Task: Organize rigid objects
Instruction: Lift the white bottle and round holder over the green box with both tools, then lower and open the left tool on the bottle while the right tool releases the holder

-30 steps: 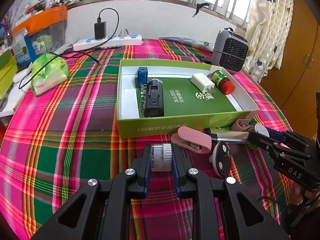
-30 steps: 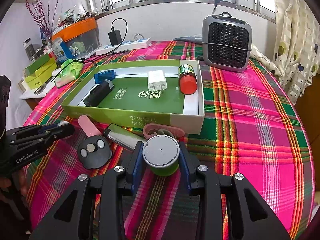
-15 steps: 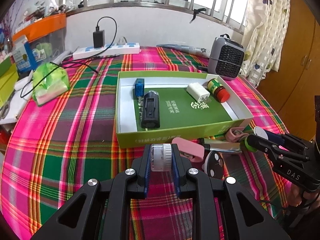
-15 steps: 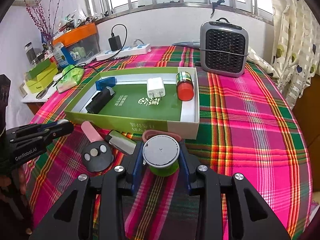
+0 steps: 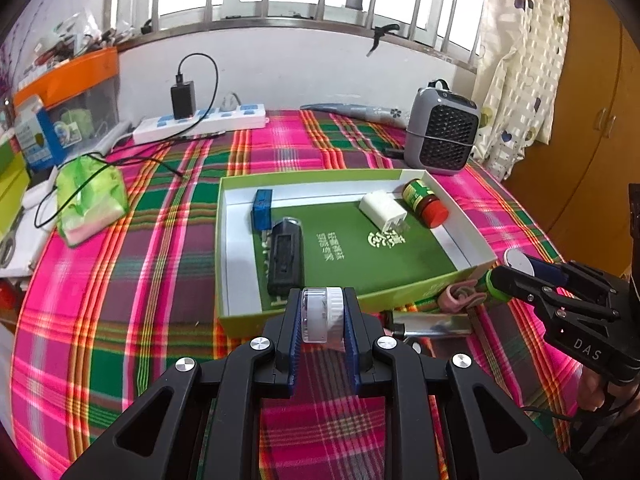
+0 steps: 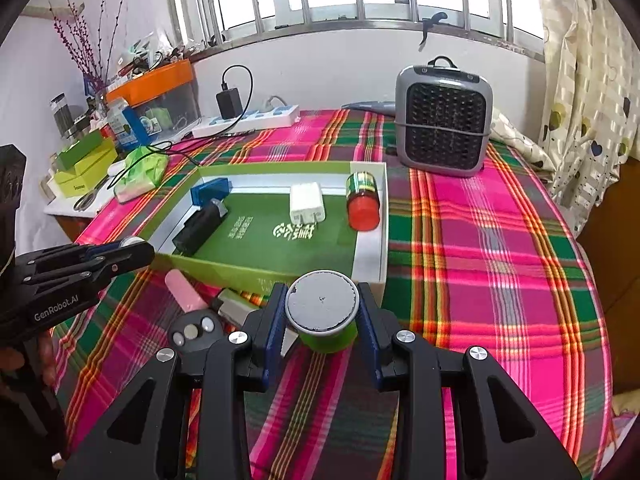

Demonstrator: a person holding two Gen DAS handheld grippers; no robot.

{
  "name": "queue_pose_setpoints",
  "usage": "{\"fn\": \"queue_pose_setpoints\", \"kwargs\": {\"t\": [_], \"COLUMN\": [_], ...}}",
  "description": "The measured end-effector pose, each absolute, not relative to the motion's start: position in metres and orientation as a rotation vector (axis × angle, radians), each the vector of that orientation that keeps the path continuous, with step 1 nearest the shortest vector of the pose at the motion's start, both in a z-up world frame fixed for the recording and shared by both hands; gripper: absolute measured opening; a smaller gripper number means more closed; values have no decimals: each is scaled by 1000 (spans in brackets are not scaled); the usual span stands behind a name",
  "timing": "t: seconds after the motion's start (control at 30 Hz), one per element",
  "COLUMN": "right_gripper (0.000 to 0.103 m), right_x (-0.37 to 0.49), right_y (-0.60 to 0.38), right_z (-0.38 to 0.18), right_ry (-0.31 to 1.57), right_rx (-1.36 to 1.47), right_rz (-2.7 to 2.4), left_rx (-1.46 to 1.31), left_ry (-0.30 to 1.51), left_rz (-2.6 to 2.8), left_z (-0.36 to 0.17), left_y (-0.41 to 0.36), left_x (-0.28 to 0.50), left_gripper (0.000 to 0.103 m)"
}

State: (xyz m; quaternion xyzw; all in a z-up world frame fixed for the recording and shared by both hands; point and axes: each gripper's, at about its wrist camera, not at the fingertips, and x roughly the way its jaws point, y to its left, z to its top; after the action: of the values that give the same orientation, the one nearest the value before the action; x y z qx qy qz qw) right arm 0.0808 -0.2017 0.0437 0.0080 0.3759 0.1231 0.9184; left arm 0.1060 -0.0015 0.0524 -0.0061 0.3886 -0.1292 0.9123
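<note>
Green box (image 5: 240, 322) wall between gripped white disc (image 5: 320, 314) and black case (image 5: 285, 258).

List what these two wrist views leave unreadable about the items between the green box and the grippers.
- Silver metal item: left wrist view, near end behind left gripper holding small white-capped jar.
- Black round disc: right wrist view, lower part behind right gripper holding grey-lidded green tub.
- Pink looped item: left wrist view, too small to identify.
</note>
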Motion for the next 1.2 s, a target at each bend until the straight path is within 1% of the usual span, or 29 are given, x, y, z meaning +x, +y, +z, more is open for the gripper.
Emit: {"fn": "queue_pose_setpoints", "kwargs": {"t": [0.63, 1.2], "right_gripper": [35, 35], "right_x": [126, 160], "right_y": [-197, -196], "right_z": [54, 36], "right_ry": [759, 814], "right_rx": [-6, 7], "right_rz": [265, 276], "left_rx": [-16, -15], "left_ry": [785, 831], "left_rz": [-302, -294], "left_z": [63, 45], "left_y": [-24, -35], "left_x": [152, 193], "left_gripper": [18, 18]}}
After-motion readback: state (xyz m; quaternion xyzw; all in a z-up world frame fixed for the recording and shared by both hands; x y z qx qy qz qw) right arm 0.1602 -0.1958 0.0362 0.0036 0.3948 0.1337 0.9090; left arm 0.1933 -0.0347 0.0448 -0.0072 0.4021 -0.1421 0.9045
